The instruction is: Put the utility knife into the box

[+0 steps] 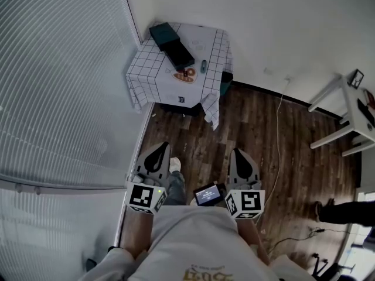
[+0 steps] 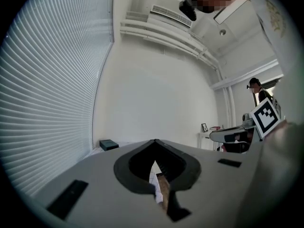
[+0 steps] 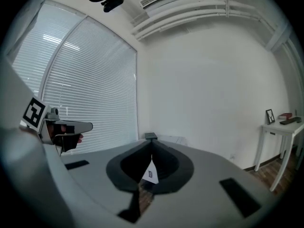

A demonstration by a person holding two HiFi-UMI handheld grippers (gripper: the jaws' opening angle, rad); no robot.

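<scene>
- Left gripper (image 1: 158,152) — pale grey shell tapering to a pointed claw, with a black spade-shaped recess (image 2: 154,167) at the claw's root.
- Right gripper (image 1: 240,157) — the same grey shell, with a dark hollow (image 3: 151,170) at the claw's root and a black rectangular slot (image 3: 238,190) to either side of the claw.
- Left marker cube (image 1: 146,198) and right marker cube (image 1: 246,204) — white faces with black square codes, one behind each claw.
- Small screen (image 1: 209,194) — dark-framed, just beside the right marker cube.
- Clothing — pale shirt (image 1: 193,239) with yellowish print, blue jeans (image 1: 176,187), white shoe (image 1: 174,164).

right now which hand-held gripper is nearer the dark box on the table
Left: left hand-held gripper is far back from the box, slightly left; right hand-held gripper is well off right.
</scene>
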